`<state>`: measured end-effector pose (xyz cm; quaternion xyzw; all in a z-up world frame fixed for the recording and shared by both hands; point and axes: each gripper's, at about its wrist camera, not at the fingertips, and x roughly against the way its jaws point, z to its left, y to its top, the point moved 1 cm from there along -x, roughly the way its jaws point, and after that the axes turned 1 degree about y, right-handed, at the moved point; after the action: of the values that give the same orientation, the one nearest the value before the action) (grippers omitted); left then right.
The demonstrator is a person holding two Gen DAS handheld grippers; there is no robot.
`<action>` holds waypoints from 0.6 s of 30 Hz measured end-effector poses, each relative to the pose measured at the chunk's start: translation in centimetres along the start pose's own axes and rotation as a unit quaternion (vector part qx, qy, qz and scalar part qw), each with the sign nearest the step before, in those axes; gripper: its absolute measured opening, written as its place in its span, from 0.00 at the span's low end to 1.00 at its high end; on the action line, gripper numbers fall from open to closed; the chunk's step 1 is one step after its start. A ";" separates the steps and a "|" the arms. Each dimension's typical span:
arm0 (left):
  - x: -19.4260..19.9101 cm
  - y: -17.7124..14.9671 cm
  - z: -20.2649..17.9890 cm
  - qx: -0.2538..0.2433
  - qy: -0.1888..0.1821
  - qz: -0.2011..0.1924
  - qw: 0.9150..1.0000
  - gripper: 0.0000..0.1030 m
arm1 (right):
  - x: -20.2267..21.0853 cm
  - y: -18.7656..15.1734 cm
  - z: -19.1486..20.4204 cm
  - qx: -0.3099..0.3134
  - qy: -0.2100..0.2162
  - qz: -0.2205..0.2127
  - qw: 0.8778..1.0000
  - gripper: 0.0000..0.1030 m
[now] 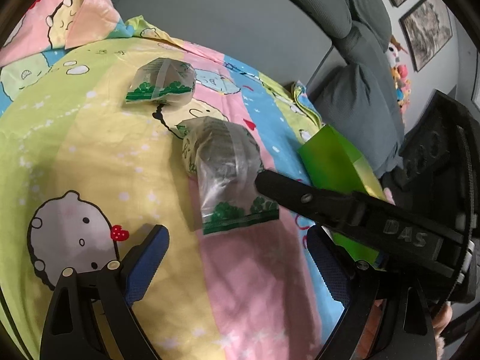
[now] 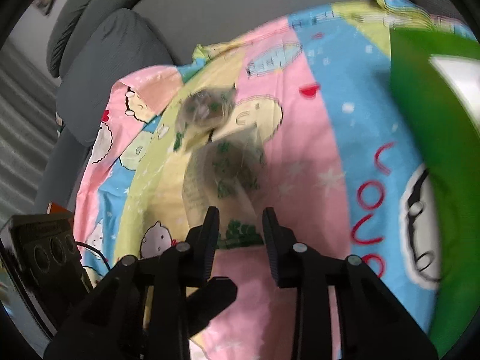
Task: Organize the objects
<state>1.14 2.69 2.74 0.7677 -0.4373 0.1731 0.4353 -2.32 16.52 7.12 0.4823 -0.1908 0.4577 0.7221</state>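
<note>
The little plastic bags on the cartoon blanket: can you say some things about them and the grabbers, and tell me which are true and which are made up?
1. Two plastic bags, a nearer bag and a farther bag, lie on the cartoon blanket. True.
2. The green box sits on top of the bags. False: it is off to the side of them.
3. The left gripper has its jaws wide apart, with nothing between them. True.
4. The right gripper is lifting a bag high in the air. False: its jaws are apart at the nearer bag's sealed end, and the bag lies on the blanket.
5. The bags have red printing. False: it is green.
</note>
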 end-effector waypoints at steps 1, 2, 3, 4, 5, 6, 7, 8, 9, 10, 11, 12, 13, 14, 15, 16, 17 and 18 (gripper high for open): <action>0.1 0.1 0.0 0.000 -0.001 -0.001 1.000 0.91 | 0.5 0.1 0.2 0.003 0.006 -0.013 1.000 0.35; 0.3 0.1 0.0 0.001 -0.002 -0.003 1.000 0.91 | 0.8 0.2 0.2 0.003 0.010 -0.023 1.000 0.38; 0.4 0.1 0.0 0.001 -0.003 -0.005 1.000 0.91 | 1.2 0.2 0.3 0.002 0.013 -0.037 0.999 0.44; 0.6 0.2 0.0 0.002 -0.004 -0.006 1.000 0.91 | 1.5 0.4 0.3 -0.001 0.016 -0.049 0.999 0.47; 0.8 0.3 0.0 0.003 -0.005 -0.008 1.000 0.91 | 1.8 0.5 0.2 -0.003 0.018 -0.057 0.998 0.48; 0.9 0.3 0.1 0.004 -0.005 -0.010 1.000 0.91 | 2.0 0.6 0.2 -0.005 0.018 -0.062 0.998 0.48; 1.1 0.4 0.1 0.004 -0.004 -0.013 1.000 0.91 | 2.1 0.7 0.1 -0.008 0.018 -0.068 0.998 0.50; 1.2 0.5 0.1 0.003 -0.004 -0.016 1.000 0.91 | 2.2 0.9 0.0 -0.011 0.017 -0.071 0.997 0.53; 1.4 0.5 0.1 0.003 -0.004 -0.022 1.000 0.91 | 2.2 1.0 -0.1 -0.015 0.014 -0.072 0.997 0.62; 1.5 0.5 0.1 0.003 -0.003 -0.026 1.000 0.91 | 2.1 1.2 -0.2 -0.017 0.007 -0.071 0.997 0.66; 1.6 0.6 0.1 0.003 -0.001 -0.027 1.000 0.91 | 2.0 1.3 -0.2 -0.018 0.000 -0.069 0.997 0.66; 1.6 0.6 0.2 0.003 0.001 -0.027 1.000 0.91 | 1.8 1.6 -0.1 -0.015 -0.009 -0.064 0.998 0.66; 1.6 0.7 0.2 0.004 0.002 -0.029 1.000 0.91 | 1.7 1.8 -0.1 -0.014 -0.013 -0.062 0.998 0.66; 1.7 0.8 0.3 0.006 0.004 -0.031 1.000 0.91 | 1.6 2.1 -0.1 -0.014 -0.016 -0.061 0.998 0.66; 1.7 0.9 0.4 0.008 0.005 -0.032 0.999 0.91 | 1.4 2.5 0.1 -0.012 -0.020 -0.058 0.998 0.66; 1.7 0.9 0.5 0.011 0.006 -0.033 0.999 0.91 | 1.2 3.0 0.3 -0.008 -0.024 -0.053 0.998 0.67; 1.8 1.0 0.6 0.014 0.007 -0.036 0.999 0.91 | 1.0 3.3 0.5 -0.004 -0.028 -0.048 0.998 0.68; 1.8 1.1 0.8 0.017 0.008 -0.037 0.999 0.91 | 0.8 3.5 0.7 0.000 -0.034 -0.043 0.999 0.68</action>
<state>1.18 0.86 4.08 0.7893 -0.4017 0.1706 0.4319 -4.75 16.69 9.83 0.5050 -0.1944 0.4098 0.7343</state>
